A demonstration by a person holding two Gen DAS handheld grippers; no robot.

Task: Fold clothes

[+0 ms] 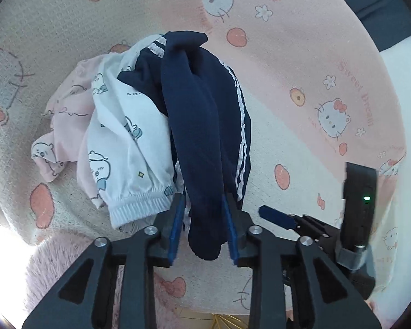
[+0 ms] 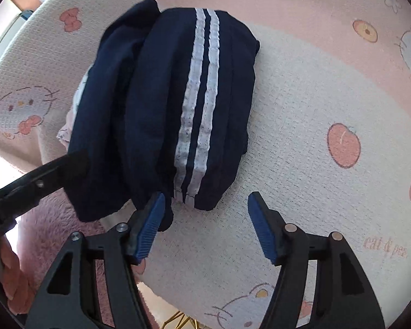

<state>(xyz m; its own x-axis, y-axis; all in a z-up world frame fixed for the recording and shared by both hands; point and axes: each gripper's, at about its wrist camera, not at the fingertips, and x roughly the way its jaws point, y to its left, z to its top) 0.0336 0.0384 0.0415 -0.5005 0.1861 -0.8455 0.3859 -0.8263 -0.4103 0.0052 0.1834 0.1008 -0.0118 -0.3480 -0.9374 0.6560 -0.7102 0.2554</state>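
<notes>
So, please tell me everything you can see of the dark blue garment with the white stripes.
The navy garment is soft knit cloth with two white side stripes, loosely folded into a long bundle. It lies on the cat-print blanket, partly over a white printed garment. Its near end sits between the left gripper pads, which seem not to press it. The right gripper stands open beside it.

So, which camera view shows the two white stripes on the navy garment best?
The right wrist view: the white stripes run broad and unbroken down the navy garment. The left wrist view shows them only as thin lines along its far edge.
</notes>
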